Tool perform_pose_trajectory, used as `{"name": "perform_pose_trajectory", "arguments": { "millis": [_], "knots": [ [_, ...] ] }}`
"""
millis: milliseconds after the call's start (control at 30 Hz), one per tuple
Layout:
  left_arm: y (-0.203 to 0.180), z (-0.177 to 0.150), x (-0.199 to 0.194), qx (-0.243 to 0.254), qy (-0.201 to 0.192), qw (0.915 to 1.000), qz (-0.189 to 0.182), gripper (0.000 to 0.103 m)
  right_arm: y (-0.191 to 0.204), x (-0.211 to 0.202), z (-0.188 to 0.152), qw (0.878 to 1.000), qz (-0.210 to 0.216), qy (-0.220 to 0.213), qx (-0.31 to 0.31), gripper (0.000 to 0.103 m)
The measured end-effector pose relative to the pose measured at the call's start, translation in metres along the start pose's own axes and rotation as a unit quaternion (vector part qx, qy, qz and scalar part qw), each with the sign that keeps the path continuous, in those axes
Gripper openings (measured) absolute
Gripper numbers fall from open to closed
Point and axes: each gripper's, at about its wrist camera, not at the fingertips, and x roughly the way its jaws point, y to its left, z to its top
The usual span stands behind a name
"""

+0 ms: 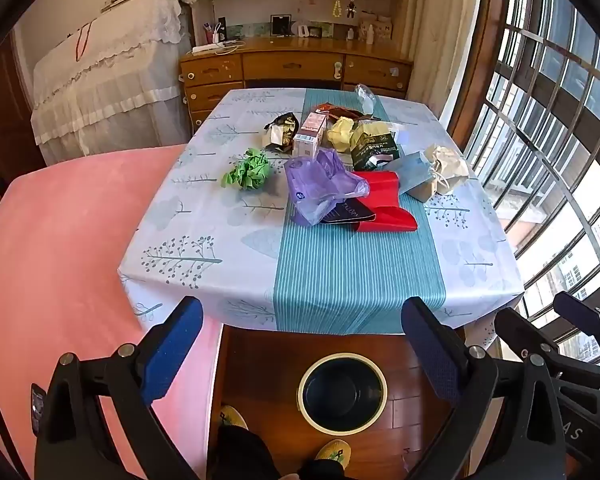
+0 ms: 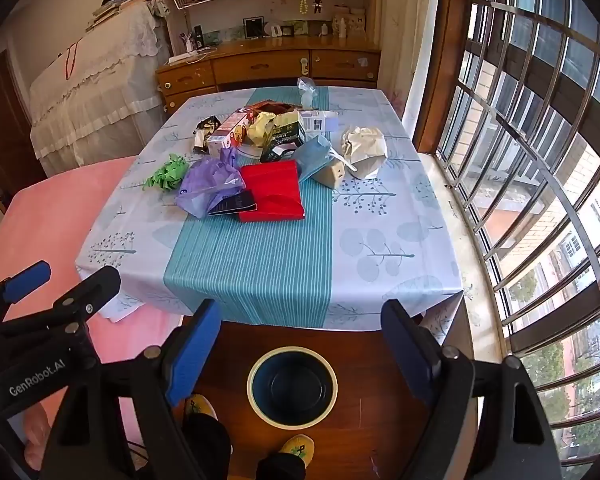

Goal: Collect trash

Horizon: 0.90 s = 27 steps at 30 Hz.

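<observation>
Trash lies piled on the far half of the table (image 1: pixel 180 248) (image 2: pixel 380 280): a crumpled green paper (image 1: pixel 247 169) (image 2: pixel 167 173), a purple plastic bag (image 1: pixel 320 186) (image 2: pixel 210 184), a red folded card (image 1: pixel 384 200) (image 2: pixel 274 192), a pink-white carton (image 1: pixel 310 134) (image 2: pixel 226 132), a yellow wad (image 1: pixel 340 132) (image 2: pixel 262 128), a dark green box (image 1: pixel 372 144) (image 2: pixel 286 134), a blue paper bag (image 1: pixel 410 172) (image 2: pixel 316 158) and a beige paper bag (image 1: pixel 448 168) (image 2: pixel 364 150). A dark bin with a cream rim (image 1: pixel 343 392) (image 2: pixel 292 386) stands on the floor before the table. My left gripper (image 1: pixel 302 344) and right gripper (image 2: pixel 300 344) hang open and empty above the bin, short of the table's near edge.
A pink bed (image 1: pixel 60 260) (image 2: pixel 52 216) lies left of the table. A barred window (image 1: pixel 548 128) (image 2: pixel 532 160) runs along the right. A wooden dresser (image 1: pixel 296 64) (image 2: pixel 268 64) stands behind. A person's feet in yellow slippers (image 1: pixel 334 454) (image 2: pixel 298 446) stand by the bin.
</observation>
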Motion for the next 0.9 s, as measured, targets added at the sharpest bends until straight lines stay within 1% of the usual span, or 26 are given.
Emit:
{"name": "perform_pose_trajectory", "arguments": {
  "millis": [233, 267, 467, 567, 633, 900],
  "knots": [
    [0.001, 0.001, 0.004, -0.001, 0.003, 1.0000, 0.001, 0.099, -0.003, -0.002, -0.001, 1.000, 0.003, 0.001, 0.002, 0.083],
    [-0.004, 0.005, -0.001, 0.002, -0.005, 1.0000, 0.004, 0.099, -0.002, -0.002, 0.000, 1.000, 0.003, 0.001, 0.002, 0.083],
    [-0.007, 0.006, -0.009, -0.001, -0.001, 1.0000, -0.001, 0.098, -0.004, -0.004, -0.001, 1.000, 0.005, 0.000, 0.005, 0.083],
    [-0.005, -0.003, -0.004, -0.001, -0.001, 1.0000, -0.004, 0.098, -0.007, -0.002, -0.001, 1.000, 0.003, 0.001, 0.006, 0.083],
    [-0.007, -0.003, -0.004, 0.002, -0.001, 1.0000, -0.005, 0.098, -0.012, -0.004, -0.003, 1.000, 0.002, 0.001, 0.008, 0.083],
    [-0.009, 0.000, -0.002, 0.009, 0.000, 0.9999, -0.008, 0.098, -0.013, 0.003, 0.000, 1.000, -0.003, 0.005, 0.016, 0.083]
  ]
}}
